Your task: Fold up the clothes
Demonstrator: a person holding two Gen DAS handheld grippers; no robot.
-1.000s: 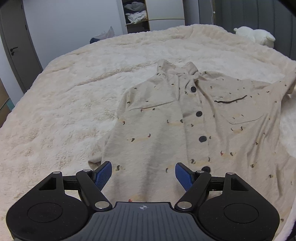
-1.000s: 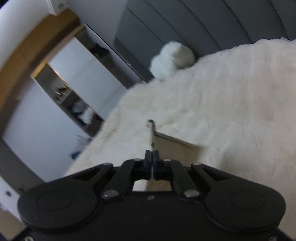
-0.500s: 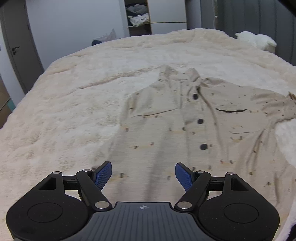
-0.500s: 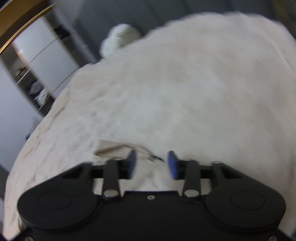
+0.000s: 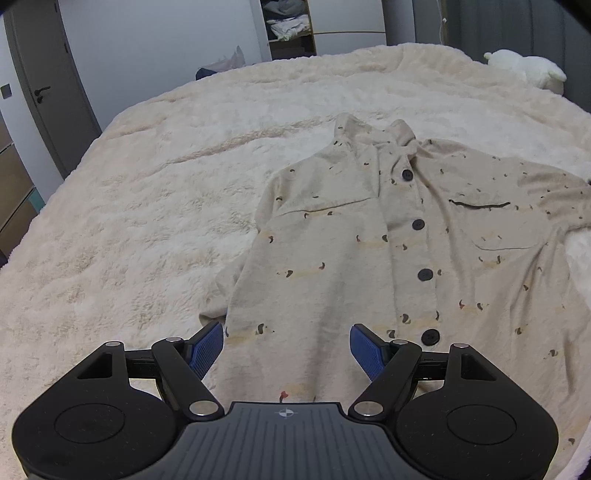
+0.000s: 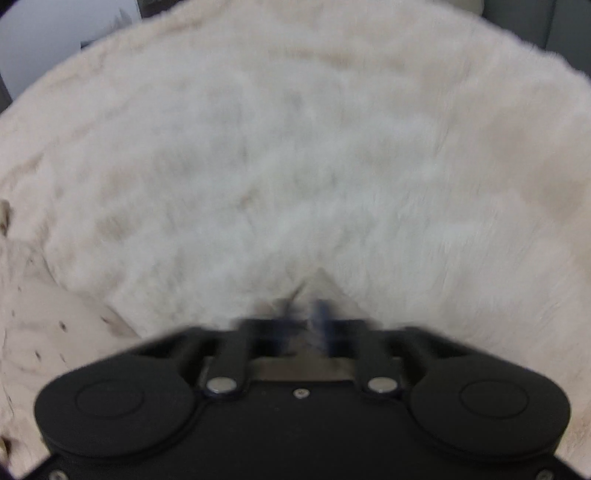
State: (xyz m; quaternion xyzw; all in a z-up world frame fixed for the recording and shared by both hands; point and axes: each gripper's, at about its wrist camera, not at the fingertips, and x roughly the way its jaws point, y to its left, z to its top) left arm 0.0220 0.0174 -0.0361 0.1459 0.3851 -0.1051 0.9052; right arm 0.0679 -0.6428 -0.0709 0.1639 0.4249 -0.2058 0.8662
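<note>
A beige button-up shirt [image 5: 388, 251] with small dark prints and black buttons lies front-up and spread on a fluffy cream bedspread [image 5: 147, 206]. My left gripper [image 5: 287, 347] is open and empty, hovering over the shirt's lower hem. My right gripper [image 6: 306, 317] is blurred by motion; its jaws stand close together over a pointed corner of the shirt fabric [image 6: 325, 284], and I cannot tell whether they grip it. More of the shirt [image 6: 40, 332] shows at the left edge of the right wrist view.
A white plush toy [image 5: 524, 68] sits at the bed's far right by a dark padded headboard. A grey door [image 5: 44, 85] and an open wardrobe shelf with folded clothes [image 5: 288, 26] stand beyond the bed.
My right gripper opened and let go of the shirt's sleeve, swung down toward the bed, and its jaws have come closer together at a fabric corner. The shirt's right sleeve dropped flat.
</note>
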